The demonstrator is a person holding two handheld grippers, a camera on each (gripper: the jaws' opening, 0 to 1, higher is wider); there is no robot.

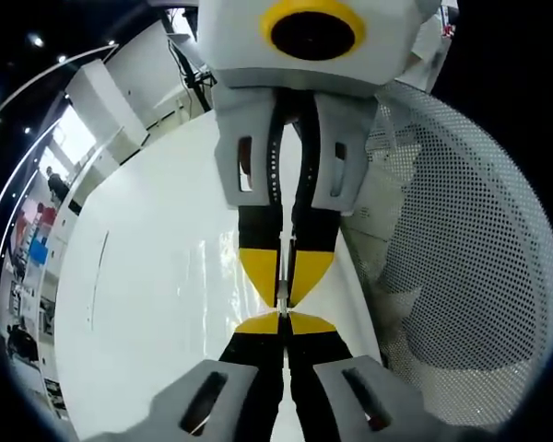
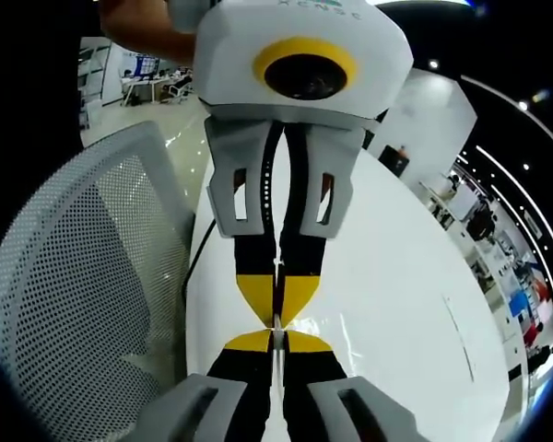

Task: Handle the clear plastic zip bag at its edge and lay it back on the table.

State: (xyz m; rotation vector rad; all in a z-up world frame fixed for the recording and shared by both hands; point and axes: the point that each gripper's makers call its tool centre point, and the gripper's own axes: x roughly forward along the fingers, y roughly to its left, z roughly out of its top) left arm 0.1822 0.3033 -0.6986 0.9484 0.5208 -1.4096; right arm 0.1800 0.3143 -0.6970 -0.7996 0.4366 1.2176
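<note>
Here, in the left gripper view, the left gripper (image 1: 284, 324) rises from the bottom centre of the frame. Its 2 black jaws with yellow tips are pressed together, and only a thin pale sliver shows between them. That sliver is the edge of the clear plastic zip bag (image 1: 281, 276), seen edge-on. It runs straight up the centre of the frame into the right gripper (image 1: 282, 293). The right gripper comes down from the top centre, and its own 2 yellow-tipped jaws are clenched on the same edge. The 2 grippers meet tip to tip at the middle of the frame. The rest of the bag's film is too clear to trace, though a few glints lie just left of the jaws.

Behind them the glossy white table (image 1: 147, 304) fills the left half of the frame. A white perforated mesh chair back (image 1: 461, 249) curves through the right half.

The right gripper view mirrors this. The right gripper (image 2: 276, 339) comes up from the bottom centre and the left gripper (image 2: 276, 313) comes down from the top centre. Both are clamped on the bag's thin edge (image 2: 276, 276). The table (image 2: 396, 304) spreads to the right and the mesh chair back (image 2: 83, 267) stands at the left. A person's hand (image 2: 147, 32) shows at the upper left.
</note>
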